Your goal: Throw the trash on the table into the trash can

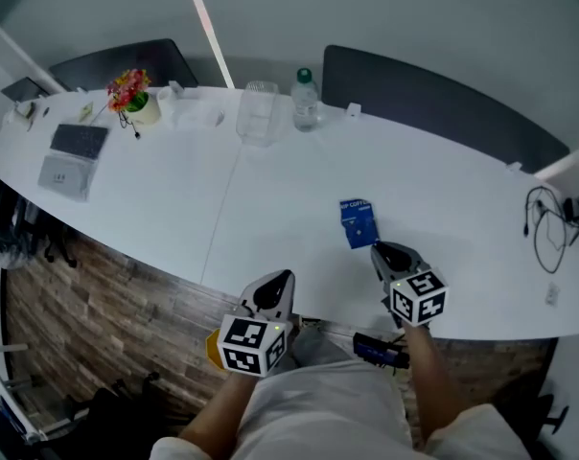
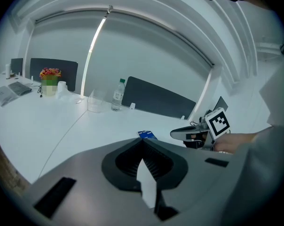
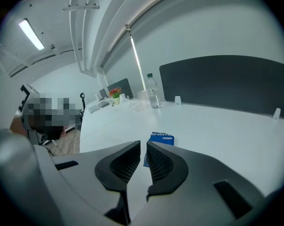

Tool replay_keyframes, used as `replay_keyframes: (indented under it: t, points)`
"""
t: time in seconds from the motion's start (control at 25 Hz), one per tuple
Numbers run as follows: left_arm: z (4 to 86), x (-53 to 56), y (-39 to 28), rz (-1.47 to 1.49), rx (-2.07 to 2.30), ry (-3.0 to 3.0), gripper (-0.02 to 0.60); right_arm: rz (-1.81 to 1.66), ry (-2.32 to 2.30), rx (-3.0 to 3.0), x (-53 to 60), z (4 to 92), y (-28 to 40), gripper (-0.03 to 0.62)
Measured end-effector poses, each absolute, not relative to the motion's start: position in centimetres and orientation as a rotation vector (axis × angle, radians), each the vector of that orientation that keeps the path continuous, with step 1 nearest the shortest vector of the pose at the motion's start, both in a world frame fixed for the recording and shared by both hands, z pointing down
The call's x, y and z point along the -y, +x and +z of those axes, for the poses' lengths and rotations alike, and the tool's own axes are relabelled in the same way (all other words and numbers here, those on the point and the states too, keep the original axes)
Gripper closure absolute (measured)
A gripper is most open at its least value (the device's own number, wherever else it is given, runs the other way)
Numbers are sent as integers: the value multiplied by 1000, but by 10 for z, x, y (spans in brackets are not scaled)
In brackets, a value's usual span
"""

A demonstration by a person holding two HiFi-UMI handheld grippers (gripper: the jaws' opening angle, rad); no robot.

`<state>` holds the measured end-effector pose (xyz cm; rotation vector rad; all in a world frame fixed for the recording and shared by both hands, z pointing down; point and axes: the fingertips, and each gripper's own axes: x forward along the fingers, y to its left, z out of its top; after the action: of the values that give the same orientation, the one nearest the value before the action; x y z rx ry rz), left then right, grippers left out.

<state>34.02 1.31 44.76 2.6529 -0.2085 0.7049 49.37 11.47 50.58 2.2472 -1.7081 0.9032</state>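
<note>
Flat blue pkt [image 1: 358,223], white lettering

Room notes, nothing fancy:

- long white curved table [image 1: 174,218] stretches ahead of both tools; left gripper [image 1: 282,278] and right gripper [image 1: 381,249] tips sit at its near edge
- seam in tabletop [image 1: 222,214] runs off ahead-left of left gripper
- two dark grey panels on far edge: big one [image 1: 433,99] ahead of right gripper, smaller one [image 1: 127,63] far ahead-left of left gripper
- plain grey wall [image 1: 385,8] beyond, slim lit strip [image 1: 205,17] between panels
- wood-look plank floor [image 1: 107,305] below, left of left gripper
- ceiling tube light [image 3: 31,34] up-left of right gripper
</note>
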Motion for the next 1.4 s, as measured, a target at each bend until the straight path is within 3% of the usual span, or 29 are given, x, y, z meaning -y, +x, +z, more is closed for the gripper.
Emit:
replay_keyframes:
  t: [0.08, 0.36, 0.76, 1.2, 1.4]
  points:
    - [451, -18, 346, 717, 188, 2646, 581, 916, 2248, 1692, -113, 514, 501, 541]
    - [465, -22, 357, 756, 152, 2638, 581, 968, 2220, 1622, -110, 544, 523, 414]
    - [484, -15, 353, 817, 181, 2602, 581, 1081, 2149, 1542, -104, 588, 542, 377]
    - [490, -5, 353, 835, 211, 2587, 581, 1142, 2082, 1465, -103, 610, 546, 381]
    - [492, -3, 353, 836, 221, 2585, 581, 1106, 2028, 1449, -104, 612, 545, 497]
